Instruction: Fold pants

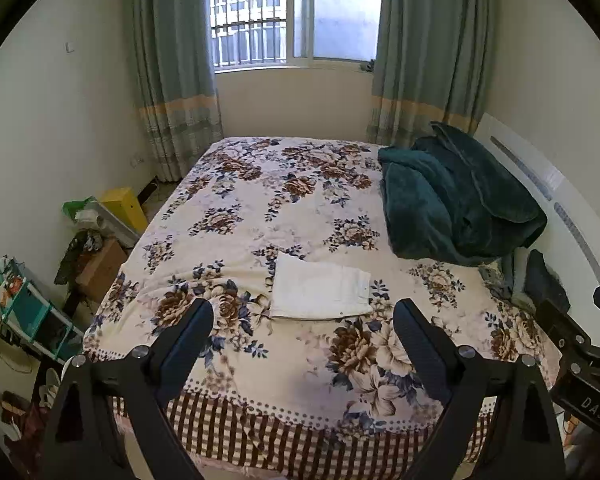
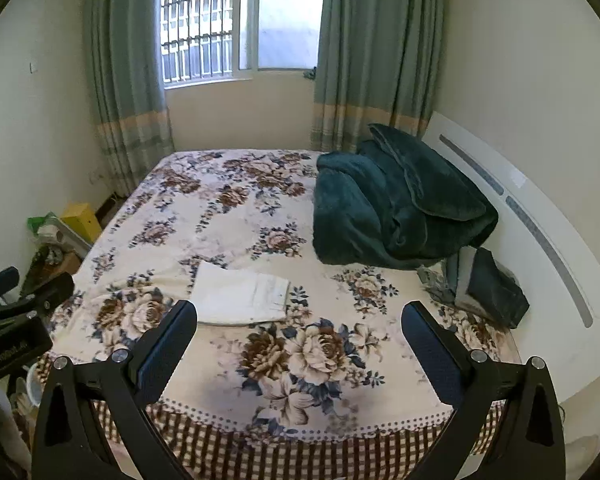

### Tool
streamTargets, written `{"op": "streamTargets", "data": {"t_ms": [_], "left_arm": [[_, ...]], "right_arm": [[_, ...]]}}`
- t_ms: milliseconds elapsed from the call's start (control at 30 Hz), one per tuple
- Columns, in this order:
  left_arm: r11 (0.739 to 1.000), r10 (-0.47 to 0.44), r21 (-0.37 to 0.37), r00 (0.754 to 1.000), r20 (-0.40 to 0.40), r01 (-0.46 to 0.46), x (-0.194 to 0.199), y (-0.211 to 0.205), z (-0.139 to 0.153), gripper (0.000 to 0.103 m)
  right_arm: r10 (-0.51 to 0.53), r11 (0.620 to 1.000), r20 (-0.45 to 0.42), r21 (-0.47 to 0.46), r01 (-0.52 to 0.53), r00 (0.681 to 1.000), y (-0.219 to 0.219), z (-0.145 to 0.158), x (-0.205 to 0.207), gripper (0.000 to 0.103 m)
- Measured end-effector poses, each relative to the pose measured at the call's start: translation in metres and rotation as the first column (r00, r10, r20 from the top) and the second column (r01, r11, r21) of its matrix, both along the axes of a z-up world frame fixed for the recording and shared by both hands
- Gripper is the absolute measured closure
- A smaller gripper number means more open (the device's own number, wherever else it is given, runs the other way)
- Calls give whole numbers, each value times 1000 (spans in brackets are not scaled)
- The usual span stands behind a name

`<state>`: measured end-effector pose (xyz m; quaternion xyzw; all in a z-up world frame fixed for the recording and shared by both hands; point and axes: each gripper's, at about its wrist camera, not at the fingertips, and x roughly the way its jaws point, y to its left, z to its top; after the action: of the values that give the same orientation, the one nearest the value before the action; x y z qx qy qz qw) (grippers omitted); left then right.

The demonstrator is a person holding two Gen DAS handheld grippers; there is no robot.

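White pants (image 1: 320, 289) lie folded into a flat rectangle on the floral bedspread (image 1: 260, 200), near the bed's front edge. They also show in the right wrist view (image 2: 242, 294). My left gripper (image 1: 303, 312) is open and empty, held above the bed's front edge just short of the pants. My right gripper (image 2: 300, 316) is open and empty, to the right of the pants and back from them. The right gripper's body shows at the left wrist view's right edge (image 1: 580, 344); the left gripper's body shows at the right wrist view's left edge (image 2: 16, 320).
A dark green blanket (image 1: 452, 200) is heaped at the bed's right side against the white headboard (image 1: 548, 184). A dark folded cloth (image 2: 496, 292) lies near it. Boxes, a yellow box (image 1: 124, 208) and a shelf (image 1: 32, 312) crowd the floor left of the bed. Curtains and a window are behind.
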<state>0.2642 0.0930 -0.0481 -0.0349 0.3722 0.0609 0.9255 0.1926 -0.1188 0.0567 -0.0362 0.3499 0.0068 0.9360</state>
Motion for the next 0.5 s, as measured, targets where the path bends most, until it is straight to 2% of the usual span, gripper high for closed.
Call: {"op": "streamTargets", "data": {"t_ms": [233, 367, 500], "left_arm": [[1000, 22, 4, 1000, 16, -22, -30, 7, 13, 11], [999, 40, 20, 998, 40, -41, -43, 7, 18, 11], [999, 44, 7, 999, 30, -45, -50, 8, 19, 11]], "right_arm": [[28, 999, 32, 18, -29, 999, 7, 29, -34, 0], [35, 999, 38, 22, -36, 999, 8, 33, -41, 0], [44, 999, 29, 24, -45, 999, 12, 29, -39, 0]]}}
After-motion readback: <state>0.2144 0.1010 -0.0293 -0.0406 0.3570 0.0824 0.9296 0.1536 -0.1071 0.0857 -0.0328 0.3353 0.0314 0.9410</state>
